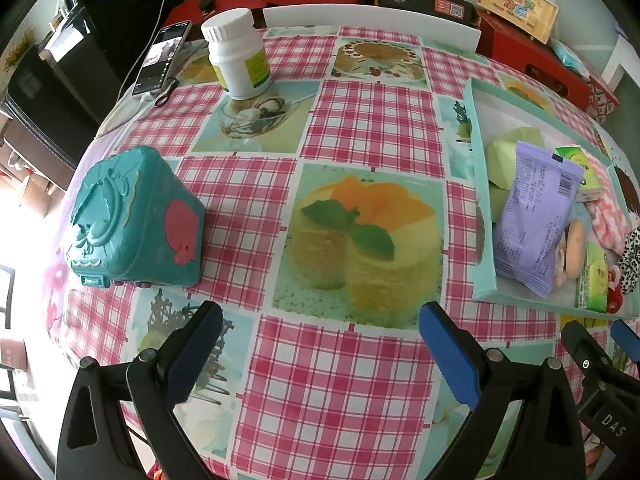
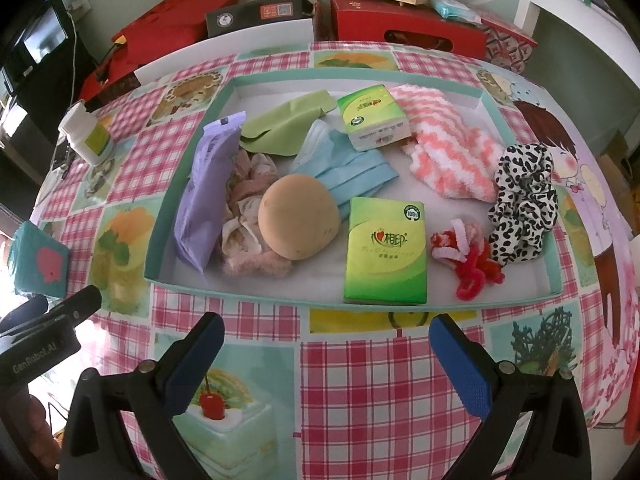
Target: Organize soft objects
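While both grippers gape wide, the tray holds 2 tissue packs and 1 sponge.

A shallow teal tray holds the soft things: a purple packet leaning on its left wall, a tan round sponge, two green tissue packs, a pink striped sock and a spotted scrunchie.
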`<action>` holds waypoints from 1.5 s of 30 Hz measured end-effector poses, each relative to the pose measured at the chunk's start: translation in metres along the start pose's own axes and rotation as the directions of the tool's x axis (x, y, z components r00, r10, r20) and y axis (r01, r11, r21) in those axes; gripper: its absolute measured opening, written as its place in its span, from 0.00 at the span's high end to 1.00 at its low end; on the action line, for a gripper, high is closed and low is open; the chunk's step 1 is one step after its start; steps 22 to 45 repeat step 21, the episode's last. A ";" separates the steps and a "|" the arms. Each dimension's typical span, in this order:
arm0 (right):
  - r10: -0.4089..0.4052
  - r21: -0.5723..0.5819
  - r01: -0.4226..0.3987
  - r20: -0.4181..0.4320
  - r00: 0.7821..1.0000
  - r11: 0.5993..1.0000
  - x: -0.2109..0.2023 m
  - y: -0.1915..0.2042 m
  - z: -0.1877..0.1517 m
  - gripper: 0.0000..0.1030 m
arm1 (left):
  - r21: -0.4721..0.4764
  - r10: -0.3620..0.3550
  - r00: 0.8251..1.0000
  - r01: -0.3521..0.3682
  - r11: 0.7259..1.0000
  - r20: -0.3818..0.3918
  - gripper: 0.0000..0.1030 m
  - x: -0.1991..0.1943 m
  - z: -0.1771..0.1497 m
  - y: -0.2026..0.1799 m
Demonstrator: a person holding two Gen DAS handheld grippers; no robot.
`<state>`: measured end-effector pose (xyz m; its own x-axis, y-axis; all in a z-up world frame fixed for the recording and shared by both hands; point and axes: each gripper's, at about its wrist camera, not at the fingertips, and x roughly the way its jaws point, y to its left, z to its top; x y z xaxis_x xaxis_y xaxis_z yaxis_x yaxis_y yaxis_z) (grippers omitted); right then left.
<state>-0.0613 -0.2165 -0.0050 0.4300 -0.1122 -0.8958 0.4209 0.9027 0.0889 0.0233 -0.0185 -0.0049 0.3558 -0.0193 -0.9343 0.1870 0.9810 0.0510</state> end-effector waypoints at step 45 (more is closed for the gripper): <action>-0.001 0.002 0.001 0.001 1.000 1.000 0.000 -0.001 -0.001 0.00 | -0.014 -0.007 1.000 0.007 1.000 0.017 0.04 -0.004 -0.001 0.000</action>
